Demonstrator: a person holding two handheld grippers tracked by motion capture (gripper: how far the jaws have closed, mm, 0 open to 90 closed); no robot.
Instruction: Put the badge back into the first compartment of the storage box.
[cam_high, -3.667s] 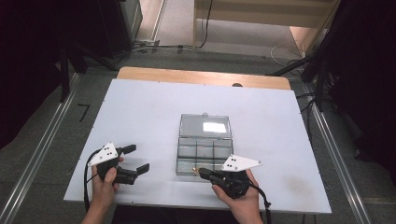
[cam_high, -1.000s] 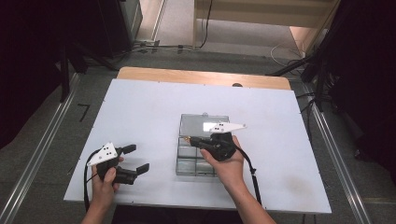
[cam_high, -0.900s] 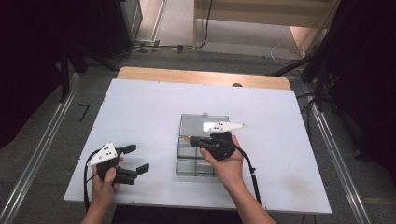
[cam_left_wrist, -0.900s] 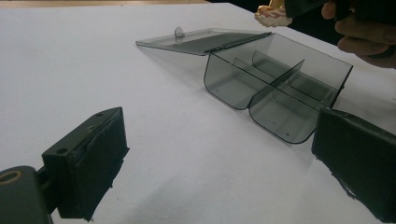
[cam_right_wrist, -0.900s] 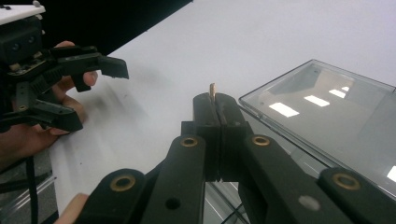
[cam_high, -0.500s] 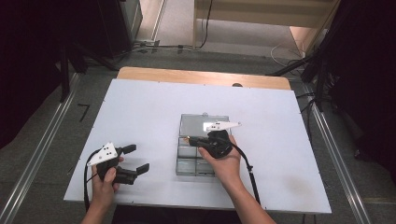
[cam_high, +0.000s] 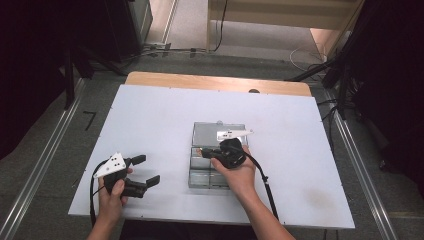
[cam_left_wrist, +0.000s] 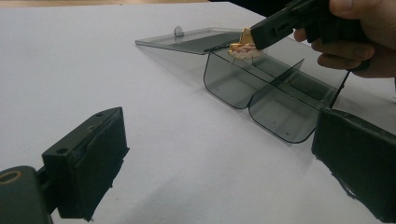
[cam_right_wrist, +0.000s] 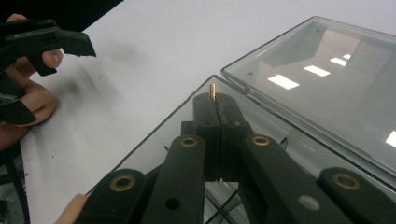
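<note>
Right gripper pinched tight on a tiny gold screw, held just above the clear box. Left gripper spread wide, well apart from the box, on the bench.

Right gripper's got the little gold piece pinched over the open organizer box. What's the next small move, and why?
Probably lower the right gripper a little into the compartment beneath it, then open. Its jaws are shut on the small gold piece, which hangs above the rim of the clear compartment box, whose lid lies open flat. The left gripper rests open on the table, apart from the box.
</note>
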